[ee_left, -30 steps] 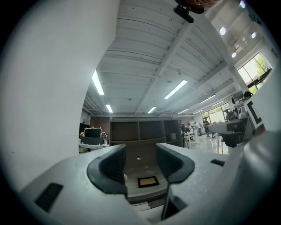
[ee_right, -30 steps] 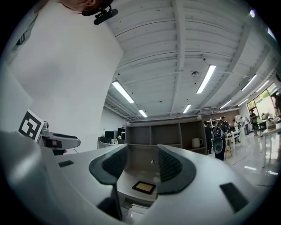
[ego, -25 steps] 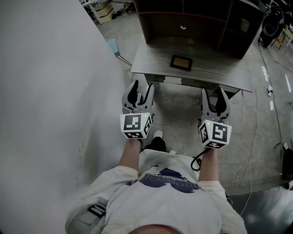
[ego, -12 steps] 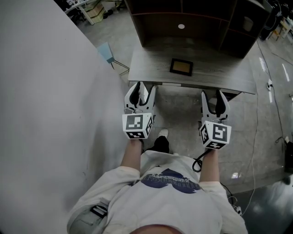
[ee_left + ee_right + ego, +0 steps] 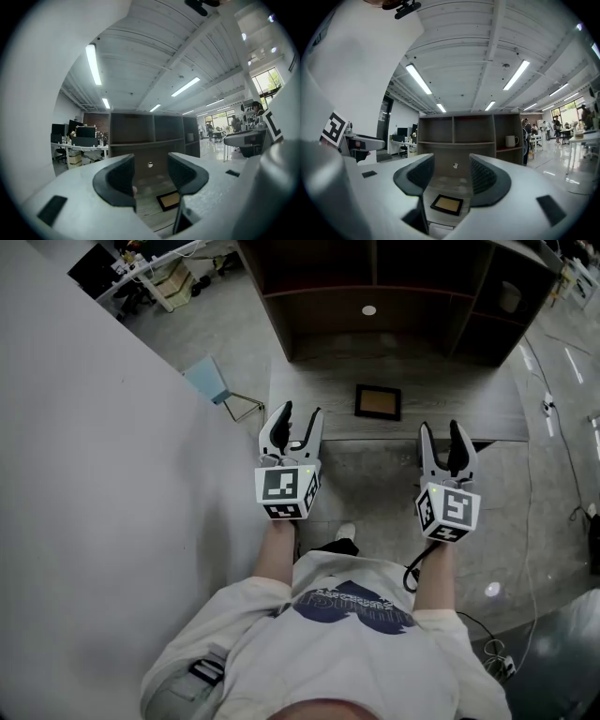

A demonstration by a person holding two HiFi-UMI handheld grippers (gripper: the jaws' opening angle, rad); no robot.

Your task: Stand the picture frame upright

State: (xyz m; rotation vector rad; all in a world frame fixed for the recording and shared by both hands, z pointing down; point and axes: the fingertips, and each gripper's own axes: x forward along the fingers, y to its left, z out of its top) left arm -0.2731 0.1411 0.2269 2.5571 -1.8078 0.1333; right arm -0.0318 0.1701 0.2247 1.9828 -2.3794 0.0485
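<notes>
Lying flat near the front edge of the grey wood-grain desk point(image 5: 309, 395), the dark-rimmed rectangular picture frame with a tan centre point(image 5: 378, 401) touches nothing else. The left gripper point(image 5: 301, 418) is held at the desk's front edge, left of the frame, with its jaws apart and nothing between them. The right gripper point(image 5: 441, 432) is held just off the same edge, right of the frame, also spread and empty. At the desk's back stands a dark brown open shelf unit point(image 5: 375, 296), with a white mug point(image 5: 511, 140) in its right compartment.
</notes>
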